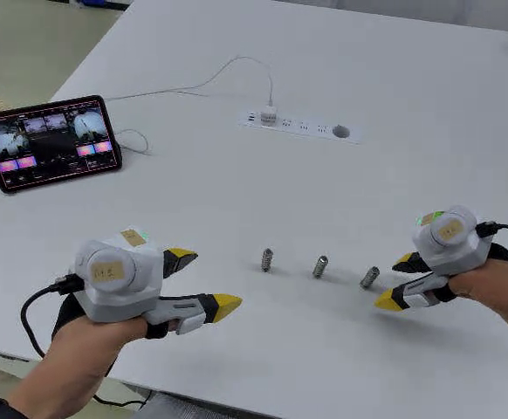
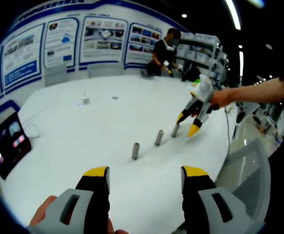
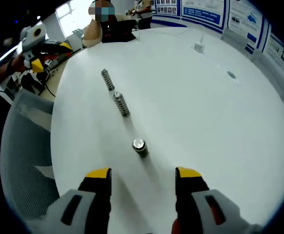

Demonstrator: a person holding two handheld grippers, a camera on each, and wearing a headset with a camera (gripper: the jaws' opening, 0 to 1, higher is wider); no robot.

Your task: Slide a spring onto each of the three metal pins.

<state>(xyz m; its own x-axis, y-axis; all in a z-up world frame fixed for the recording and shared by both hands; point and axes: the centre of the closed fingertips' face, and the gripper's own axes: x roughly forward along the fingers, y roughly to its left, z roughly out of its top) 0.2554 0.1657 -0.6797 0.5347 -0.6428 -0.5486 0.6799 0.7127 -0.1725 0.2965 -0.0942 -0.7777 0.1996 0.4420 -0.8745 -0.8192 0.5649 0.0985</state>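
White workbench [image 1: 367, 70], three sprung pins [image 1: 320, 266]; left gripper [image 1: 210, 278] and right gripper [image 1: 394, 281] gape empty (right nearest); a stray jaw could topple one.

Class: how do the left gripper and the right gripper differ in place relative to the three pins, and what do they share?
The right gripper sits close to the nearest spring-covered pin; the left gripper stands well apart from the pin at the other end. The right gripper's jaws point at that pin ahead; the left gripper's jaws face bare table first. Both are open, hold nothing and have yellow tips.
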